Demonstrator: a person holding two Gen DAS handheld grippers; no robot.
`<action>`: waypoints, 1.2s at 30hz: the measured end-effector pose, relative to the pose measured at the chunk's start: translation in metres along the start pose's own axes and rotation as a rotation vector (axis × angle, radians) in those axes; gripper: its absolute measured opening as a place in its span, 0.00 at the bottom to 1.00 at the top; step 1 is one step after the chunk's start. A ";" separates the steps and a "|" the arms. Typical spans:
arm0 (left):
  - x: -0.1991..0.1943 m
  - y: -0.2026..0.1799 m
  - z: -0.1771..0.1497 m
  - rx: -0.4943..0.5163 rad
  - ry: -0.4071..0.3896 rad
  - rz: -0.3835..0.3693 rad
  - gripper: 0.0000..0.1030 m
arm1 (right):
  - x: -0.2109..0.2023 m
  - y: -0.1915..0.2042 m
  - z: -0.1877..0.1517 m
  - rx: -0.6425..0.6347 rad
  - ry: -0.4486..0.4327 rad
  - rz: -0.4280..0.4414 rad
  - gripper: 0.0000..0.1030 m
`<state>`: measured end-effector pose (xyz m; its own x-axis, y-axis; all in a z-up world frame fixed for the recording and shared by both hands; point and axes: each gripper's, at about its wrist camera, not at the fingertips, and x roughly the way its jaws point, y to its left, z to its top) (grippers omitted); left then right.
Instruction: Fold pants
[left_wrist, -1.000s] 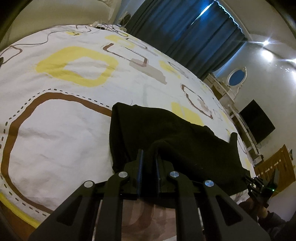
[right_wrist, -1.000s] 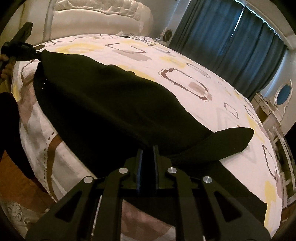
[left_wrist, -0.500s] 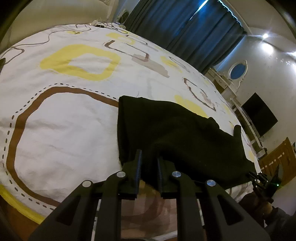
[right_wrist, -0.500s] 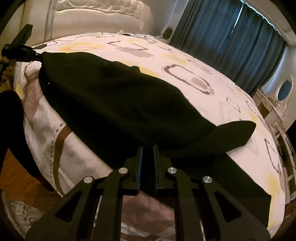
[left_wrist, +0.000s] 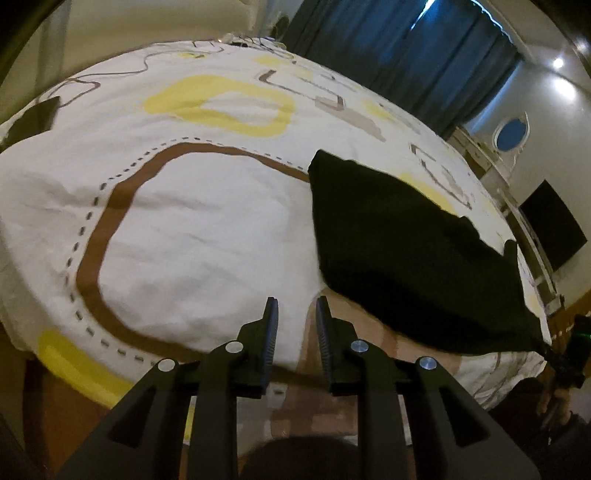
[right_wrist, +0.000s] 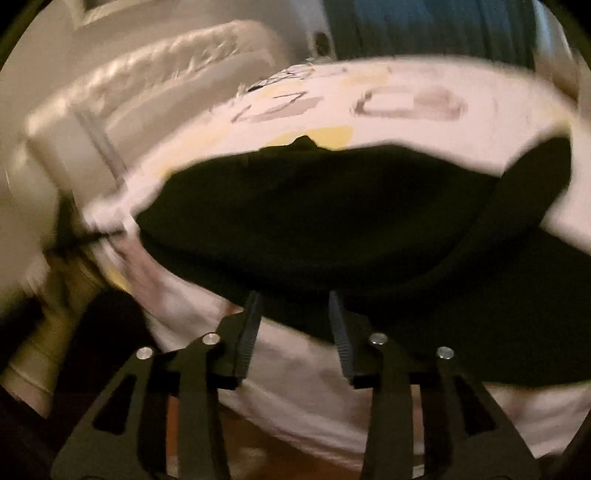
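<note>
Bed (left_wrist: 207, 229): pants (left_wrist: 399, 251) lengthwise along edge

A bed (left_wrist: 207, 221) was covered by a white sheet printed with yellow and brown shapes; dark blue curtains (left_wrist: 406, 55) were drawn behind it.

A bed (left_wrist: 207, 221) under a white cover patterned with yellow and brown outlines fills the room, with dark blue curtains (left_wrist: 399, 48) beyond, an oval mirror (left_wrist: 511, 131) and black screen (left_wrist: 552, 225) along the pale right wall, and a padded headboard (right_wrist: 155, 85).
</note>
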<state>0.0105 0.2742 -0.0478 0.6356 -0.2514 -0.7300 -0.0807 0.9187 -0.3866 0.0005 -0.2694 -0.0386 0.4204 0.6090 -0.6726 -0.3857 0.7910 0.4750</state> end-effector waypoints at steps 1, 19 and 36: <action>-0.003 -0.005 -0.001 0.004 -0.006 -0.010 0.21 | 0.002 -0.003 0.000 0.059 0.002 0.041 0.38; 0.039 -0.077 -0.041 -0.499 0.075 -0.312 0.45 | 0.053 -0.060 -0.014 0.793 -0.041 0.415 0.38; 0.048 -0.079 -0.034 -0.689 0.029 -0.292 0.52 | 0.065 -0.058 -0.004 0.855 -0.081 0.491 0.52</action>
<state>0.0215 0.1793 -0.0715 0.6852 -0.4726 -0.5542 -0.3805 0.4165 -0.8257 0.0471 -0.2758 -0.1121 0.4396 0.8580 -0.2657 0.1770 0.2073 0.9621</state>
